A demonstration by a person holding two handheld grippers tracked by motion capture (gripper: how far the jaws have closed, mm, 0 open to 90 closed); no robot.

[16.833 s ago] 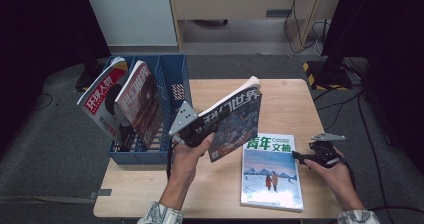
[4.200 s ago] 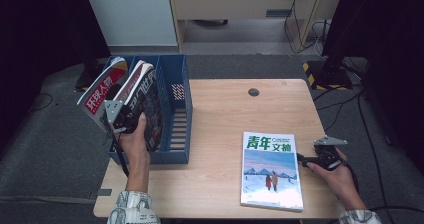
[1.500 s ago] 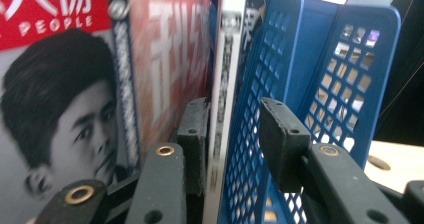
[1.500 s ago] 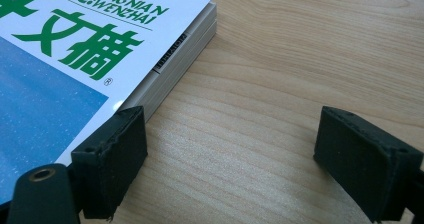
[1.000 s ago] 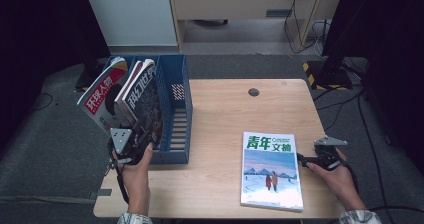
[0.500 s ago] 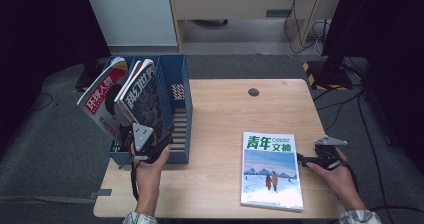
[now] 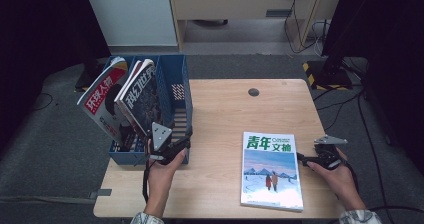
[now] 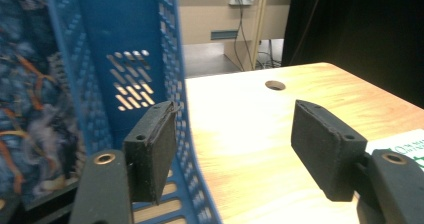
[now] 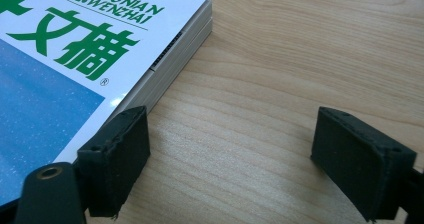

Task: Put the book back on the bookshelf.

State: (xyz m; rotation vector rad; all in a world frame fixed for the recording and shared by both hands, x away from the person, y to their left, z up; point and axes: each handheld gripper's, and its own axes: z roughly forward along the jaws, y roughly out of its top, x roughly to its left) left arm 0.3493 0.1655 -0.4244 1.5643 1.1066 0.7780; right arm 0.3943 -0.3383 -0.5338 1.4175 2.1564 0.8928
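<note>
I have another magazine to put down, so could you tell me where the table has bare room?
The widest bare wood lies between the blue rack and the flat magazine, up past the round hole. The table's left edge is crowded with the rack and left gripper.

2 magazines stand leaning left in the blue rack (image 7: pixel 182 91) at the table's left edge. The dark magazine (image 7: pixel 142 101) has a dark illustrated cover with white characters down its spine edge and sits in the middle slot, tilted against the red-and-white magazine (image 7: pixel 102 104) in the left slot. The rack's right slot holds nothing. A third magazine (image 7: pixel 272 170) lies flat, cover up, on the table's right half: green characters over a blue snowy scene.
</note>
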